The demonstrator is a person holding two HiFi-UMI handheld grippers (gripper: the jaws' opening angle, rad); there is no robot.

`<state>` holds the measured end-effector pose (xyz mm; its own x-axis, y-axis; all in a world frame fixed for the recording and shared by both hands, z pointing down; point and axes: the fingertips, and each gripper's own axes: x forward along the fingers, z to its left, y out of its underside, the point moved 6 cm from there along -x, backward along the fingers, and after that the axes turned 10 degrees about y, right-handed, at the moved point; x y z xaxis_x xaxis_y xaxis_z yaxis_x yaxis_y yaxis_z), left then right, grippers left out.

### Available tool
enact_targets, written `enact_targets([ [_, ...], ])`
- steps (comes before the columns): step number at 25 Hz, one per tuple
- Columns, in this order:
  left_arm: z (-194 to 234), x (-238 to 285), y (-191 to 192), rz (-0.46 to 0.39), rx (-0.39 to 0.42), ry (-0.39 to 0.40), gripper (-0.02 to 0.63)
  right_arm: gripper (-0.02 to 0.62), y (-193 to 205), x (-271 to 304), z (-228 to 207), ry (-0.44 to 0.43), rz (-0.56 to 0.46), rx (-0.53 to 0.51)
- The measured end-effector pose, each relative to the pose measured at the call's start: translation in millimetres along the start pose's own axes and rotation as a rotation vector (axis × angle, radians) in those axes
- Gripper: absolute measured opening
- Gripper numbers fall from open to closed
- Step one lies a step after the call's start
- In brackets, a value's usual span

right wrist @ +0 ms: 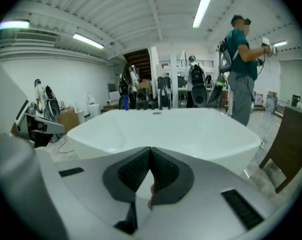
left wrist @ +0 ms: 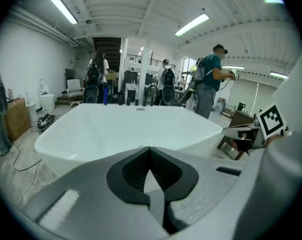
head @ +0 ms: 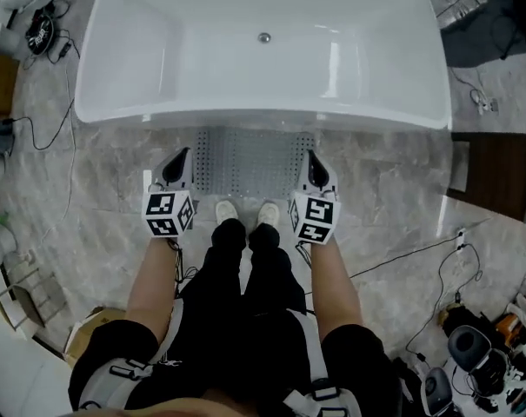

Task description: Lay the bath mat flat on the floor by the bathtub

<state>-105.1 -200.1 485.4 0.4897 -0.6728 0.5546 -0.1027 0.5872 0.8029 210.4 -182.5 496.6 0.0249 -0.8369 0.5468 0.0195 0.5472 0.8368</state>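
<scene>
Dark wooden table (head: 497,176) out at your three o'clock, and a heap of black gear (head: 476,354) down at four o'clock, with a thin black cable (head: 410,254) trailing inward just above it. Round black item (head: 39,31) among cords at ten o'clock, wire rack (head: 23,298) at eight. Across the room at one o'clock, a person in a teal shirt (right wrist: 240,59) stands under ceiling strip lights (right wrist: 203,6).
</scene>
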Motion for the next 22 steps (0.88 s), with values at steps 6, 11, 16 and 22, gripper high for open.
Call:
enact_targets([
  [6, -43.6, -87.7, -125.7, -0.172, 0.038, 0.022, 0.002, 0.003, -148.5, -87.1, 31.3, -0.019, -0.247, 0.018],
  [11, -62.7, -141.6, -217.7, -0.279, 0.13, -0.005, 0.002, 0.003, -244.4, -143.7, 29.1, -0.046, -0.405, 0.039],
  [16, -92.4, -184.4, -279.3, -0.407, 0.201, -0.028, 0.002, 0.003, -302.4, -189.4, 21.8, -0.049, -0.535, 0.039],
  [22, -107.2, -200.8, -304.6, -0.472, 0.194, 0.018, 0.002, 0.003, -330.5, -204.9, 27.1, -0.065, -0.598, 0.026],
])
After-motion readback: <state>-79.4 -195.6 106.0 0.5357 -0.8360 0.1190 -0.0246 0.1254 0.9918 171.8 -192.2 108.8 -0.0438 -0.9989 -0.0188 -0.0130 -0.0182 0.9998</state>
